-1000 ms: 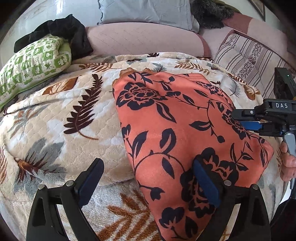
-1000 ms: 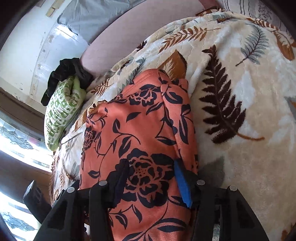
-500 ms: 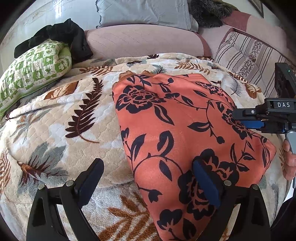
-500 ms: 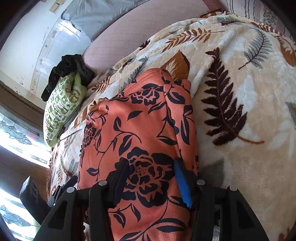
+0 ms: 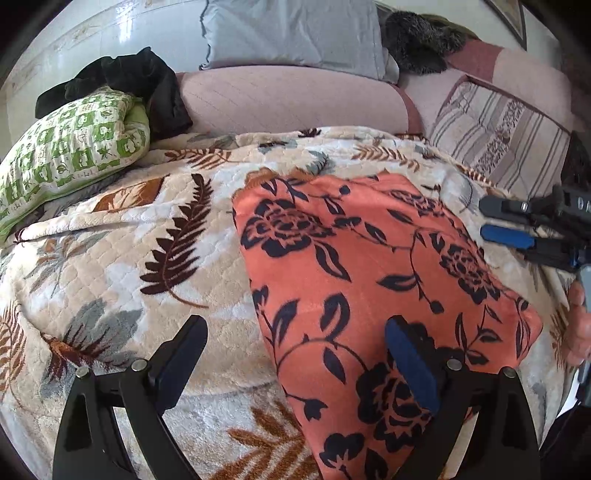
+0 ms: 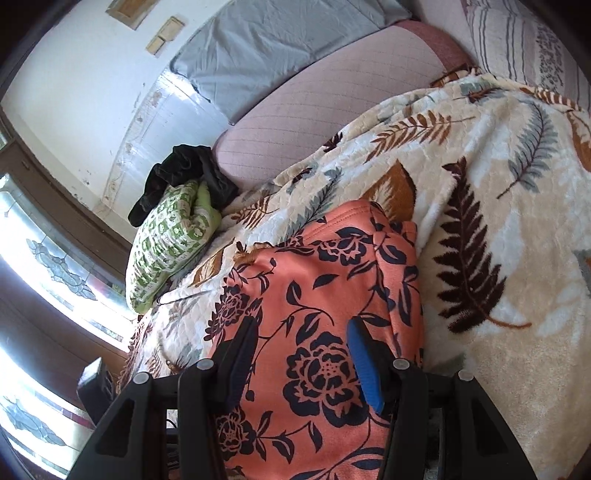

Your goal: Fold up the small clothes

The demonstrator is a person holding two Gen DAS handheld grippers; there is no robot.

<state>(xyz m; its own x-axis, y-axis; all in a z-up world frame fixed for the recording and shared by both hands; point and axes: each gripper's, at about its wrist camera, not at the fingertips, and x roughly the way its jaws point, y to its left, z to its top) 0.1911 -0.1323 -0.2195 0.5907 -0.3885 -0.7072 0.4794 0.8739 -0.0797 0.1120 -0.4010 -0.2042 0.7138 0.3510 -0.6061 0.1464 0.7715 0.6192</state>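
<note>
Garment (image 5: 369,280), soft orange floral fleece, folded rectangular; both grippers' fingers apart, unclamped

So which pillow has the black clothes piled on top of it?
The green-and-white patterned pillow at the far left. Black clothes sit on it. The grey pillow and the striped pillow have none.

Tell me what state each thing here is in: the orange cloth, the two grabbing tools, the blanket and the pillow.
Orange floral cloth: folded, lying flat on the blanket.
Left tool: open, one finger over the cloth, gripping nothing.
Right tool: partly open above the cloth; not pinching it.
Leaf-print blanket: spread out, slightly rumpled.
Green pillow: lying on its side, black garment heaped behind it.
</note>
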